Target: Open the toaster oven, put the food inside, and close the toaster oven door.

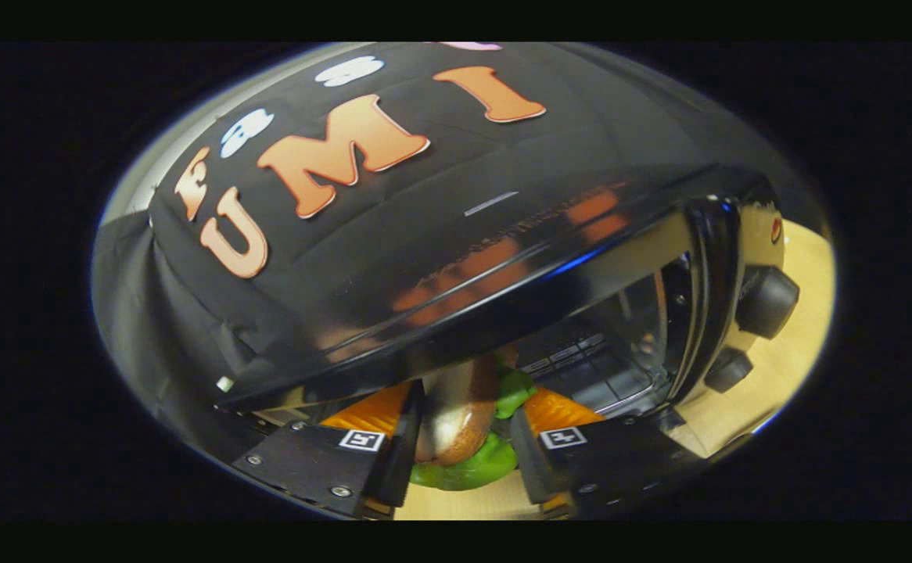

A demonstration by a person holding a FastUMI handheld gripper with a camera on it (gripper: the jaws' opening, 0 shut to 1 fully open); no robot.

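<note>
My gripper [462, 426] is shut on a toy burger [460, 422], brown bun with green lettuce, pressed between both fingers. Right ahead stands the black toaster oven [456, 266], seen tilted, its glossy top mirroring the booth wall. Its mouth is open: beyond the burger I see the shiny inner chamber with a wire rack [581, 367]. The burger sits at the chamber's front edge, under the top lip. Two round black knobs [765, 301] sit on the control panel to the right of the opening. The door itself is hidden below the fingers.
The oven stands on a light wooden tabletop [792, 352], which shows to the right of the control panel and under the fingers. Black cloth wall rises behind the oven.
</note>
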